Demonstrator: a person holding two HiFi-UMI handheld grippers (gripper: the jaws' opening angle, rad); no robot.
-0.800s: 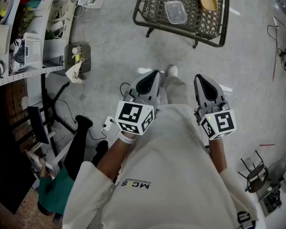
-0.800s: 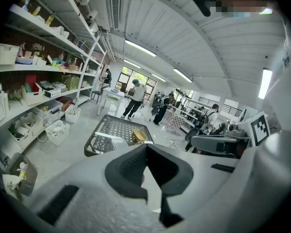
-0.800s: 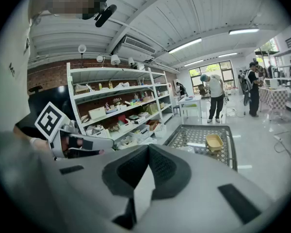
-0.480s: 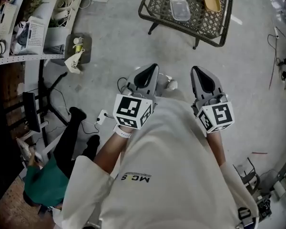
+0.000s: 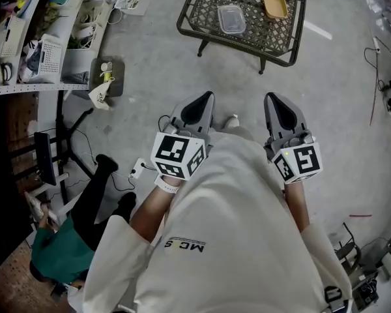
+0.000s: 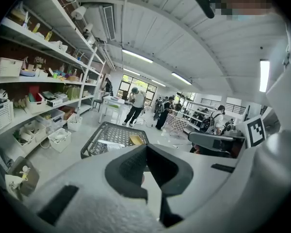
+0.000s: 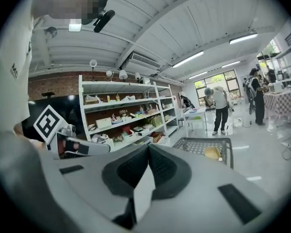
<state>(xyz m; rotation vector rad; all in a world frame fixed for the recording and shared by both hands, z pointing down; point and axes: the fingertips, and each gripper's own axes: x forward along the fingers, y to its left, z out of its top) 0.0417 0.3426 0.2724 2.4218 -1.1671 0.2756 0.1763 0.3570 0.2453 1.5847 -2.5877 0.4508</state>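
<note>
Person's left gripper point(image 5: 205, 97) and right gripper point(image 5: 272, 99) sit side by side against the white shirt point(image 5: 234, 227), tips forward. Looks like a carry pose, since nothing is in reach. Both claws are pressed together with nothing between them. Black wire-mesh low table point(image 5: 293, 28) stands well ahead on the grey floor. It bears a clear plastic lidded box point(image 5: 231, 18) and a yellow shallow tray point(image 5: 274, 4), set apart. White storage shelves point(image 5: 26, 89) are at left.

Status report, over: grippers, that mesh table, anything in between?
Both shut, empty: left gripper, right gripper. Ahead, apart from both: mesh table holding clear container and yellow tray. Between: concrete floor.
</note>
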